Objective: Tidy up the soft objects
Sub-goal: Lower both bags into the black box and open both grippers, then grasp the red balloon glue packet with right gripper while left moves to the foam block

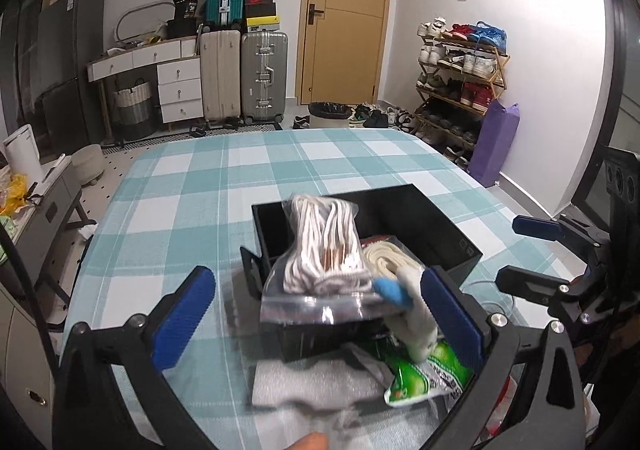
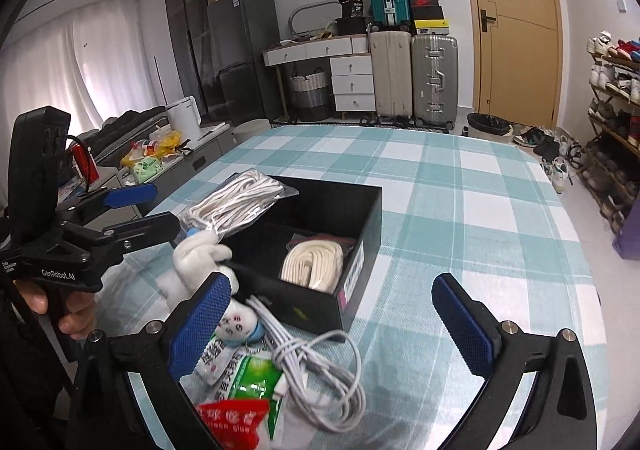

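Clear zip bag of white cord (image 1: 324, 250) draped over black rectangular box (image 1: 440, 218) rim: light, floppy, slippery film; pinch bunched cord, 12 o'clock. Left gripper (image 1: 316, 314) jaws apart; right gripper (image 2: 332, 326) jaws apart.

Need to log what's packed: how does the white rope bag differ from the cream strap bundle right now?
The bagged white rope is thin cord in loose loops, propped tilted on the black box rim; the cream strap is wide, flat webbing folded neatly, lying down inside the near compartment. The rope is whiter, the strap cream. Both are in clear plastic bags.
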The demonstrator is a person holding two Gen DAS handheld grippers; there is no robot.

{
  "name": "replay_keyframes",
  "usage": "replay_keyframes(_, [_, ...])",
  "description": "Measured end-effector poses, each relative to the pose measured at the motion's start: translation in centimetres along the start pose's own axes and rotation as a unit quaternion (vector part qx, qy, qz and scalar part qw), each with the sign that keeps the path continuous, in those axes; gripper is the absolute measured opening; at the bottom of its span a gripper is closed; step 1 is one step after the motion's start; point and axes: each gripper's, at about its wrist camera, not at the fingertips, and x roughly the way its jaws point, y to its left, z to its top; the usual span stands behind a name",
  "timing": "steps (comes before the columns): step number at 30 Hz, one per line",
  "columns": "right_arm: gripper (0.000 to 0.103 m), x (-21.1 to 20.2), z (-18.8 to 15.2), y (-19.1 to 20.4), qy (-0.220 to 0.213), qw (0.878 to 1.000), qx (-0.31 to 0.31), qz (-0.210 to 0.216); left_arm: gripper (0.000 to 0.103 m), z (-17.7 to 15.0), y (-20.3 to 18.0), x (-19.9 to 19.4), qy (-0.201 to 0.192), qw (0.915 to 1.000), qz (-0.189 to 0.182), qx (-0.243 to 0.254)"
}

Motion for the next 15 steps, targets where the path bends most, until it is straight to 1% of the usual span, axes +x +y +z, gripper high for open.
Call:
replay_keyframes(9, [0.102, -2.1, -2.4, 0.9, -0.001, 1.000, 0.001, -0.009, 0.103, -1.9, -0.5, -1.4, 0.001, 1.0000, 0.000, 0.004])
replay_keyframes(15, [0.102, -3.0, -3.6, 1.6, -0.001, 1.000, 0.003, -0.009, 0.103, -3.1, -1.1, -1.7, 0.005, 0.9997, 0.009, 0.020])
